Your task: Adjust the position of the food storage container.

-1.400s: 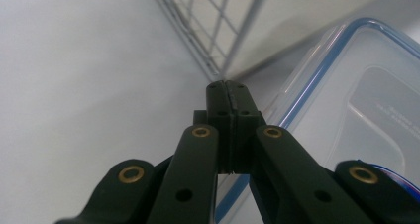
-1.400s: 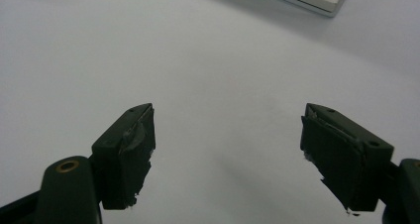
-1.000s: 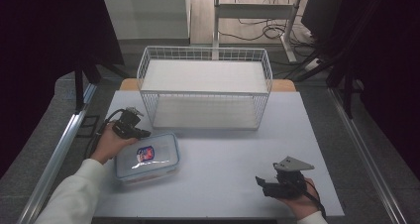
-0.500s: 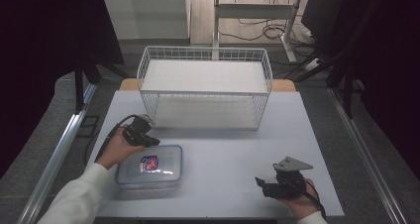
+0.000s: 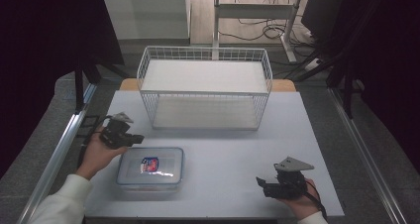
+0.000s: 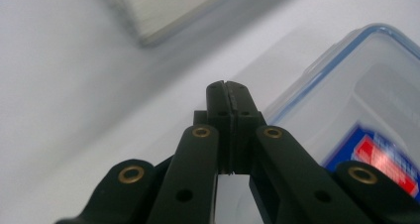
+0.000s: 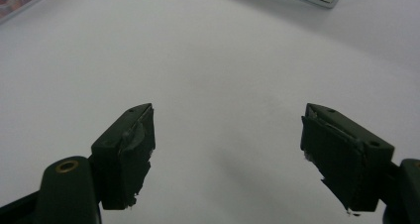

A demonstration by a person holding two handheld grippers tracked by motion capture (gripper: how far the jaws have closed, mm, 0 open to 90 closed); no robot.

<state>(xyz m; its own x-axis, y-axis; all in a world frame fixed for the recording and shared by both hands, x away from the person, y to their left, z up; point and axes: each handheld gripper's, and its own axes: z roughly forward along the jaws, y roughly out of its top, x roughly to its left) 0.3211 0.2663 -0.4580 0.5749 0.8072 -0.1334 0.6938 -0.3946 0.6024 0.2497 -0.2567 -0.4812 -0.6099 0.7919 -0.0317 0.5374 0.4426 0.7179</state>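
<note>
A clear plastic food box with a blue-rimmed lid and a red and blue label lies flat on the white table, front left. My left gripper hovers just behind the box's far left corner, shut with nothing between its jaws; in the left gripper view its closed tips sit beside the box's lid edge. My right gripper rests near the table's front right, open and empty, its pads wide apart over bare table.
A white wire basket with a shelf stands at the back middle of the white table. Metal rails run along both sides of the table. Cables lie on the floor beyond.
The left hand let go of the box and drew back up and away from it; the box shifted slightly toward the front right. The right gripper stayed still.
</note>
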